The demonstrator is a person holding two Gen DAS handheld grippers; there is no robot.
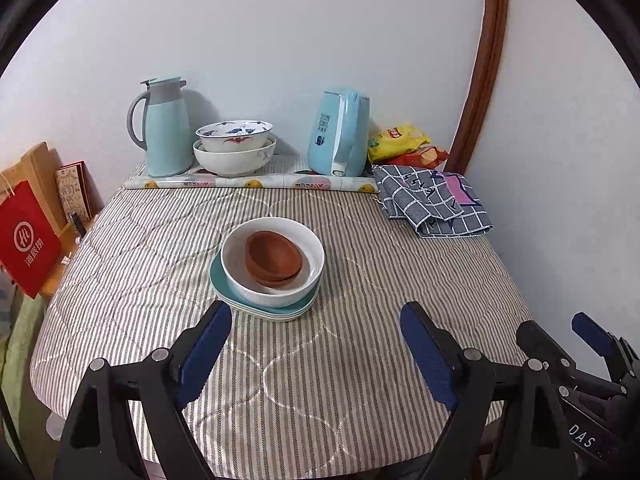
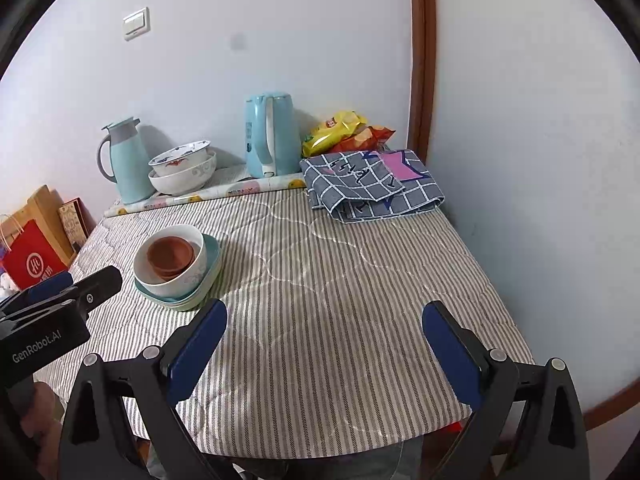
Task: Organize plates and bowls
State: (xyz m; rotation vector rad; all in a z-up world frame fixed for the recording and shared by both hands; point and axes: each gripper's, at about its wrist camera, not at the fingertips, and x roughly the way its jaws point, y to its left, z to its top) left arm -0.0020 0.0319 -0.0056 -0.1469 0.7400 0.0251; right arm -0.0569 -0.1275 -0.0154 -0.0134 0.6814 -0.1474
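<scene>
Both the left hand-held gripper (image 1: 316,344) and right hand-held gripper (image 2: 324,340) hang spread and empty. The brown clay bowls (image 1: 274,258) nested in the white ceramic bowl (image 1: 276,292) on teal plates (image 1: 218,284) look heavy, slick and breakable; the rim seems the safest hold.

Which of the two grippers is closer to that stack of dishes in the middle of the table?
Left. The left gripper hangs open right in front of the dish stack, which sits just beyond its jaws. The right gripper, also open, is off to the stack's right over bare tablecloth.
</scene>
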